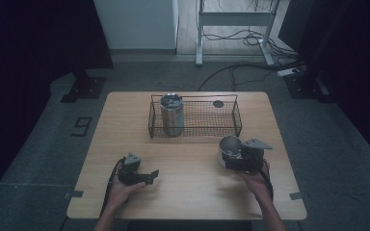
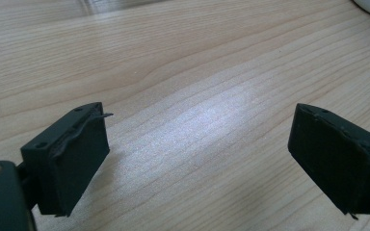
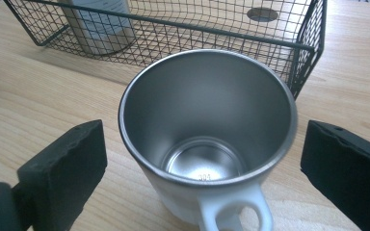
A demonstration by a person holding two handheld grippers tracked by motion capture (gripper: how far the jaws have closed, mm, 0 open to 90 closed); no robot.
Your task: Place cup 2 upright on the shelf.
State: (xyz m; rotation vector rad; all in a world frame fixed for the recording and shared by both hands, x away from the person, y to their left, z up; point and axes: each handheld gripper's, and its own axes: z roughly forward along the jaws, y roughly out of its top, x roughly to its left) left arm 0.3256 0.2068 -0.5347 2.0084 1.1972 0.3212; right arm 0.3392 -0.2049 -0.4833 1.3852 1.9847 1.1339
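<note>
A white mug with a steel inside stands upright on the wooden table, just in front of the wire basket's right end. Its handle points toward my right gripper. That gripper is open, with one jaw on each side of the mug and a gap to both. My left gripper rests low over bare wood at the front left, open and holding nothing.
A black wire basket sits at the table's far middle. A tall steel tumbler with a lid stands in the basket's left end. A dark round disc lies at its right end.
</note>
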